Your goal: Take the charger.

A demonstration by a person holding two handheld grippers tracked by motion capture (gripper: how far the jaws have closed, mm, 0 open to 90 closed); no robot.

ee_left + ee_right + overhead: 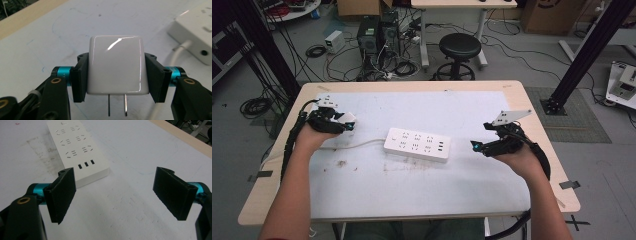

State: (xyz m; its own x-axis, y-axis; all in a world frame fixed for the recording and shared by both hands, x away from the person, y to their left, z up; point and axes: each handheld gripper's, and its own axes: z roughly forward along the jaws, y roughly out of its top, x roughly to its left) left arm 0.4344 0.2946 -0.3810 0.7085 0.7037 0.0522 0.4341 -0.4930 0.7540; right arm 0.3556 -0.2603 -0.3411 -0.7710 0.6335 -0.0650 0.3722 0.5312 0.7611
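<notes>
A white plug adapter (116, 65) with two metal prongs sits between the pads of my left gripper (116, 77), which is shut on it; its prongs point toward the camera. In the high view the left gripper (346, 125) holds the plug adapter (349, 123) at the table's left, above the white mat. A white power strip (417, 144) lies flat in the middle, its white cord (354, 145) running left. My right gripper (476, 145) hovers to the right of the strip, open. In the right gripper view the power strip (80, 152) lies beyond the empty pads of that gripper (117, 195).
A white mat (412, 185) covers the wooden table (557, 165). Dirty smudges (343, 163) mark the mat in front of the strip. Beyond the table stand a black stool (459, 52), computer boxes and loose cables on the floor.
</notes>
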